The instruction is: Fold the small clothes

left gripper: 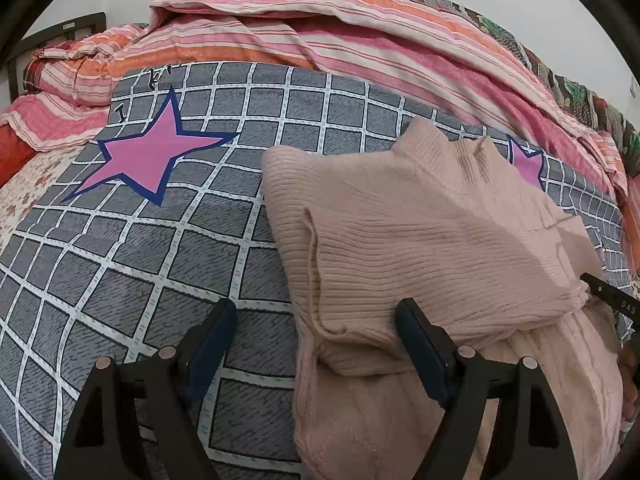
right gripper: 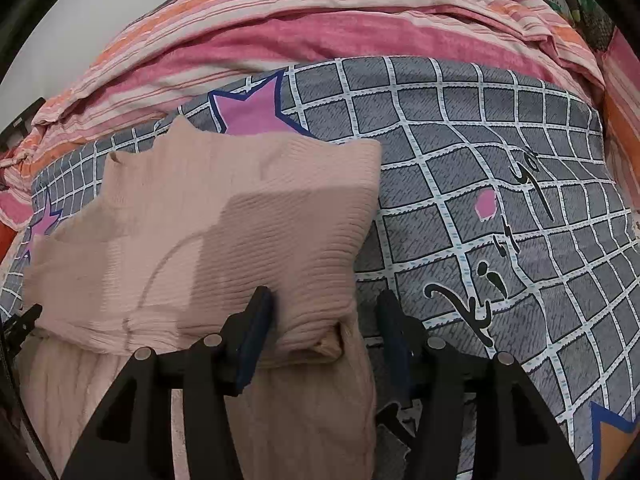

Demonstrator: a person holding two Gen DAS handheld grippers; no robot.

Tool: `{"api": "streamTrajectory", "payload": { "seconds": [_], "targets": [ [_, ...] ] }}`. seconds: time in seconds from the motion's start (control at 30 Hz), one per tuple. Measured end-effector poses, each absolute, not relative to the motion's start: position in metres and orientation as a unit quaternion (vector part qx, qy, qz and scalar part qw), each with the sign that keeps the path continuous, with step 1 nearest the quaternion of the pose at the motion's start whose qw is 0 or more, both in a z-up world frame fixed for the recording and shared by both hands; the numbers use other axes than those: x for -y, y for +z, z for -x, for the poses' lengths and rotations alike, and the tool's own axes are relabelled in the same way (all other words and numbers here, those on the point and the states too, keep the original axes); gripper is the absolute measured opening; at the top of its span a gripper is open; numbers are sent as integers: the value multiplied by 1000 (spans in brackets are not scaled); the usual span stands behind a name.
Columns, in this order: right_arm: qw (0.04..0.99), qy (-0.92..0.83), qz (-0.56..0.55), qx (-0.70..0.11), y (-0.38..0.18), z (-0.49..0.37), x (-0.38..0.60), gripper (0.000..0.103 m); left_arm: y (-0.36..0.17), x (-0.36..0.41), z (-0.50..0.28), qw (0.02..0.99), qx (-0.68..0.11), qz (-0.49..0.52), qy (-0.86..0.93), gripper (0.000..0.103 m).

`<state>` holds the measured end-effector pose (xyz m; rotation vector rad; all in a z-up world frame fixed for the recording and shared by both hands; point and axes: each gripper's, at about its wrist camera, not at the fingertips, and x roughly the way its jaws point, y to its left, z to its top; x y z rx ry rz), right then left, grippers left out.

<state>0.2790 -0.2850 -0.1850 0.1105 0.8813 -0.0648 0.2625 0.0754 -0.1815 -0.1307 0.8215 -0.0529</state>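
Your pink ribbed sweater [left gripper: 420,232] lies folded on the grey checked bedsheet [left gripper: 132,264], its top layer doubled over a lower layer that runs back toward you. Your left gripper [left gripper: 316,332] stands released, jaws wide, straddling the sweater's left edge: one finger over bare sheet, the other over the knit, neither pressing on it. Your right gripper [right gripper: 326,324] is also released, with the folded corner of the sweater [right gripper: 208,240] between its fingers; the left pad lies against the fabric (whether it presses, you cannot tell), the right finger stands clear over the sheet.

To the left of the sweater you have a broad stretch of bare sheet, marked by a pink star [left gripper: 152,152]. To the right there is more bare sheet, carrying black lettering [right gripper: 500,256]. At the far edge the striped pink-and-orange quilt [left gripper: 320,36] is heaped up, just beyond the sweater's collar.
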Motion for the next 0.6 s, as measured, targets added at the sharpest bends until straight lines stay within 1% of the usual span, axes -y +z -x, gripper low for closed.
{"api": "streamTrajectory", "payload": {
  "seconds": [0.6],
  "targets": [
    [902, -39, -52, -426, -184, -279, 284, 56, -182, -80, -263, 913, -397, 83, -37, 82]
  ]
}}
